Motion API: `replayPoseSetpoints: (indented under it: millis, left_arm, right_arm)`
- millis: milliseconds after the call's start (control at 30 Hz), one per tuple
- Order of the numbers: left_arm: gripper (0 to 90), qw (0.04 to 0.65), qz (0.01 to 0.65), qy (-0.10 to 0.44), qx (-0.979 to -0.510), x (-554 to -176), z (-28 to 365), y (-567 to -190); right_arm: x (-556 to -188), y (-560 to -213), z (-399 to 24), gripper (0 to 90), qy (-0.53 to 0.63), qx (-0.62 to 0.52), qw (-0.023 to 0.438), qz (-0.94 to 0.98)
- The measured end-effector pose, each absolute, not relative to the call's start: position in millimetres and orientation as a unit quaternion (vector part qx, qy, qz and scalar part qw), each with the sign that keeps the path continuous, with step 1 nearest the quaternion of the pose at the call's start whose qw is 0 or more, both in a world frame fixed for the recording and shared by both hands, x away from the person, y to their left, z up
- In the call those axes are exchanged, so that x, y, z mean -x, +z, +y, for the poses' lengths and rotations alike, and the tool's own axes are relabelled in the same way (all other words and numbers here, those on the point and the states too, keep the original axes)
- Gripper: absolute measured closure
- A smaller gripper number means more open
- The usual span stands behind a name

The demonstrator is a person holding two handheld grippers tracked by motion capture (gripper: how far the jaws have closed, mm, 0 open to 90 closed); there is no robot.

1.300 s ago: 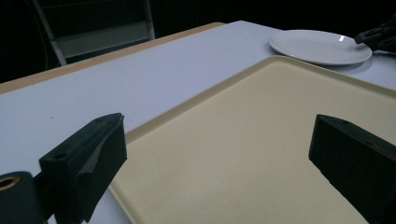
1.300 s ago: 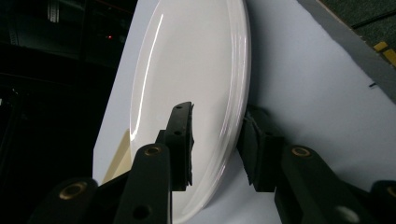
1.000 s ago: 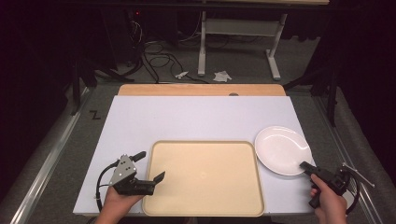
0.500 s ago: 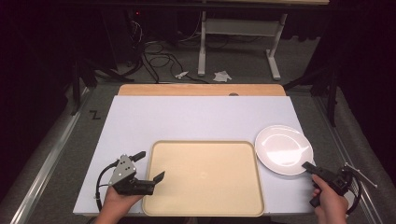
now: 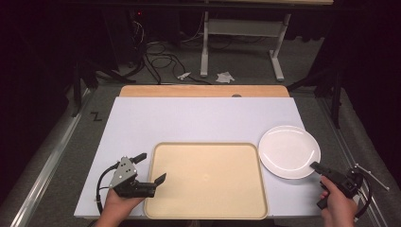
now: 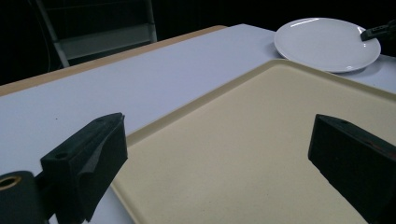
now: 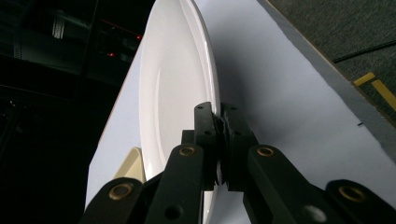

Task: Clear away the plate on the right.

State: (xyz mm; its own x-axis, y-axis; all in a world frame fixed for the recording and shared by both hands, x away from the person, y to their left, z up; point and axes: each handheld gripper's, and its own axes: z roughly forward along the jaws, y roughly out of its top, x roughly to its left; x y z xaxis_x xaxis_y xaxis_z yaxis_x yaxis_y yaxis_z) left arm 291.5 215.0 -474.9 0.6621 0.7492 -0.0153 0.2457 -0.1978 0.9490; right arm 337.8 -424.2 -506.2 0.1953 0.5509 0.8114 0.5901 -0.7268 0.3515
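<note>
Right gripper (image 7: 218,122) pinches the round white ceramic plate's (image 5: 288,150) near rim.
Such a thin edge bite could slip; left gripper (image 5: 150,168), jaws spread, straddles the beige plastic tray's (image 5: 206,179) corner.

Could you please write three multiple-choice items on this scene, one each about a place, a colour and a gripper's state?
1. Where does the white plate lie relative to the tray?
A. on the tray
B. to its right on the table
C. to its left

2. What colour is the tray?
A. beige
B. blue
C. black

3. How does the right gripper stand?
A. wide open above the tray
B. open beside the plate
C. shut on the plate's rim

Answers: 1 B, the plate sits on the white tabletop by the tray's right edge. 2 A, its whole surface is beige. 3 C, the right gripper view shows both jaws pinching the rim.
</note>
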Motion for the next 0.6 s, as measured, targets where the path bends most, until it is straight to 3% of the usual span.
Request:
replayPoseSetpoints:
  millis: [600]
  left_arm:
    - [5.3,0.539,0.338,0.242,-0.733,-291,217,-473]
  right_arm:
    - [-331,-495,-424,88.9,-0.549,0.745,0.024,-0.378]
